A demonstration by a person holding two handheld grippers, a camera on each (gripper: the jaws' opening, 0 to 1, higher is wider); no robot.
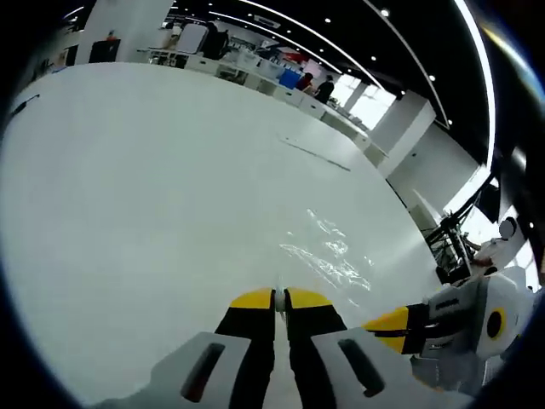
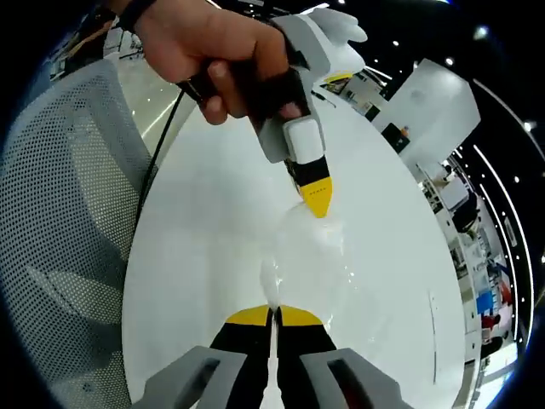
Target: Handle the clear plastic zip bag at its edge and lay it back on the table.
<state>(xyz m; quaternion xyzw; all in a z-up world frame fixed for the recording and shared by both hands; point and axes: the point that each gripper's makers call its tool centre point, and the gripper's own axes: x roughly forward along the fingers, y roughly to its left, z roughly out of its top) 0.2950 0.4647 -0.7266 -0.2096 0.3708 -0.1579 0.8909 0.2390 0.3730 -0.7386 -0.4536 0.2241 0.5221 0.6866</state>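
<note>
Clear, crinkled plastic of the zip bag [image 2: 308, 256] stretches lengthwise between the two yellow-tipped grippers, above the middle of the white oval table [image 2: 204, 256]. The right gripper [image 2: 273, 313] is clamped shut on its near edge, the left gripper [image 2: 317, 203], held in a hand [image 2: 209, 47], on its far edge. A grey mesh chair [image 2: 60, 221] stands at the table's edge; the room is an open office with ceiling light strips [image 1: 341, 43].

Your clear plastic zip bag [image 2: 311, 256] lies spread on the white table, glinting and crinkled; its near edge seems pinched, though transparency blurs it.
</note>
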